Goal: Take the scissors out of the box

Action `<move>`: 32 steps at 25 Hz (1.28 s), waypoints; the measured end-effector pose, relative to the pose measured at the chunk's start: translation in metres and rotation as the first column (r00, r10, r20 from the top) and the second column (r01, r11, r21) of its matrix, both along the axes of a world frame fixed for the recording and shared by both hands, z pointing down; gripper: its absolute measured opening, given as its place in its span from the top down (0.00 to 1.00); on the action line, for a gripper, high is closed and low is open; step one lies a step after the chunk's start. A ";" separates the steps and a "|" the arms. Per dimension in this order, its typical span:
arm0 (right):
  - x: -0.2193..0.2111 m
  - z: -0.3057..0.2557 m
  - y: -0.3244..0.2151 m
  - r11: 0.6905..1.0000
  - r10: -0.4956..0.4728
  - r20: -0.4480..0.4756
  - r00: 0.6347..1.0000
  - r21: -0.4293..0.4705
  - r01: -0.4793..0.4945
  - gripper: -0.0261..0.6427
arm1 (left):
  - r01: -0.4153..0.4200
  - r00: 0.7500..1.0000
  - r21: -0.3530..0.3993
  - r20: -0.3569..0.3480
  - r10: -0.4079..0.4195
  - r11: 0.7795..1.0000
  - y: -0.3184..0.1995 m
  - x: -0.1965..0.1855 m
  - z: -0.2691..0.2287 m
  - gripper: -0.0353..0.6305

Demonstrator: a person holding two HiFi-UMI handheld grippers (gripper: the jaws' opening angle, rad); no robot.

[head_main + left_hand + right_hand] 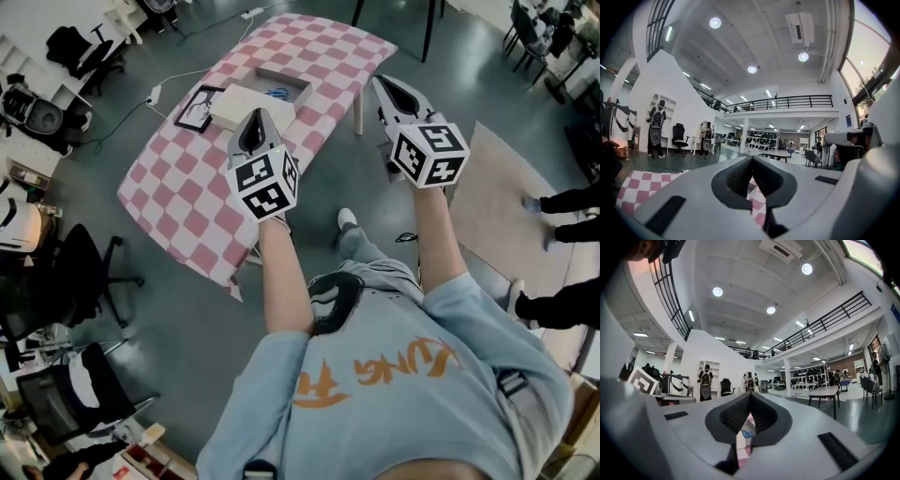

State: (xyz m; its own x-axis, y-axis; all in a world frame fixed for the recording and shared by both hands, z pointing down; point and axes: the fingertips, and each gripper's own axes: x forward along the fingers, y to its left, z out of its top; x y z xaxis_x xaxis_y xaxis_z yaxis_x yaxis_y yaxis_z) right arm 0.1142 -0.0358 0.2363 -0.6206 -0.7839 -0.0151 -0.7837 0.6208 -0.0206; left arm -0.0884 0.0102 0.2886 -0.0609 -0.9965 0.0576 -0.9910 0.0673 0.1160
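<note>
Left tool [257, 116], closed, hovers near the box [302, 93] holding scissors [277, 93].

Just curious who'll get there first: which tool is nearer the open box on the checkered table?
Left, it seems. The left tool is over the table, just on the person's side of the box. The right tool is out past the table's right edge.

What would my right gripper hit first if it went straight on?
Probably nothing nearby: the right gripper points level, and the table and box sit below its line. Height is hard to judge, though.
</note>
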 end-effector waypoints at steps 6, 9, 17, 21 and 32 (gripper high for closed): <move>-0.018 0.029 -0.071 0.996 -0.039 -0.038 0.998 -0.076 0.036 0.97 | 0.046 0.997 -0.067 -0.054 -0.050 0.997 -0.054 -0.014 0.029 0.92; -0.024 0.050 -0.105 0.990 -0.052 -0.046 0.998 -0.132 0.046 0.97 | 0.045 0.996 -0.116 -0.071 -0.053 0.992 -0.083 -0.013 0.051 0.92; -0.043 0.120 -0.197 0.952 -0.118 -0.051 0.992 -0.289 0.098 0.97 | 0.098 0.989 -0.219 -0.084 -0.119 0.971 -0.159 -0.022 0.094 0.92; -0.039 0.150 -0.243 0.928 -0.124 -0.013 0.992 -0.354 0.111 0.97 | 0.117 0.989 -0.270 -0.052 -0.136 0.956 -0.192 -0.023 0.108 0.92; -0.071 0.148 -0.331 0.912 -0.272 -0.024 0.962 -0.326 0.250 0.97 | 0.180 0.983 -0.302 0.016 -0.184 0.936 -0.263 -0.020 0.103 0.92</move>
State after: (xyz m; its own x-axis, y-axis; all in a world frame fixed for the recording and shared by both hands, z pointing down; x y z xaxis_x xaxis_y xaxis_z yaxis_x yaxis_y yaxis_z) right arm 0.0436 -0.3672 0.3841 -0.7945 -0.5505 0.2563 -0.6011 0.7729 -0.2032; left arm -0.1085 -0.2531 0.3914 -0.2370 -0.9044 0.3549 -0.9570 0.2801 0.0747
